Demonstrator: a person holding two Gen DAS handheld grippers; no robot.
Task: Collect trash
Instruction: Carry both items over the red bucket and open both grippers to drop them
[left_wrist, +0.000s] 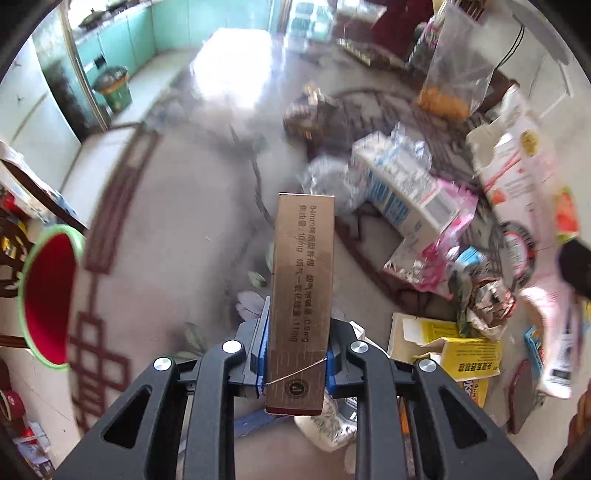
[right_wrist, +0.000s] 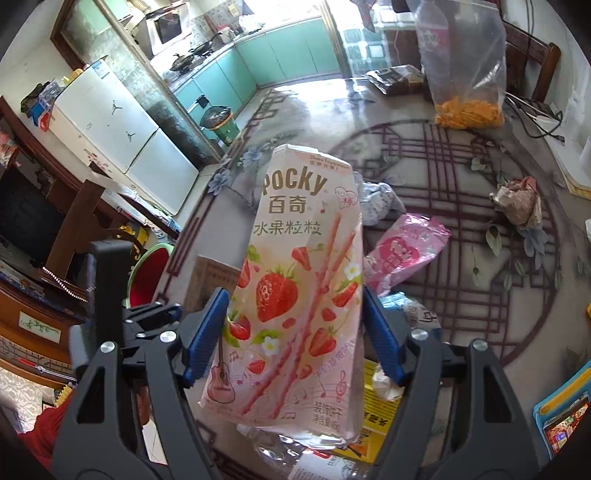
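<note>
In the lower centre of the left wrist view, the left gripper (left_wrist: 293, 354) is clamped on a slim brown cigarette carton (left_wrist: 301, 295), pinched across its narrow sides so the stiff, matte cardboard stands lengthwise, clear of the litter below. In the right wrist view the right gripper (right_wrist: 295, 332) squeezes a pink Pocky box (right_wrist: 295, 288) at mid-height; its thin glossy card, printed with strawberries, bows slightly between the blue pads (right_wrist: 207, 332). Both seem lifted for carrying off. At the left edge of the left view stands a red bin with a green rim (left_wrist: 48, 295), probably the destination. To the right, crumpled foil wrappers (left_wrist: 436, 262), a blue-and-white carton (left_wrist: 399, 192) and a yellow box (left_wrist: 469, 358) lie on the glossy patterned surface (left_wrist: 177, 221).
</note>
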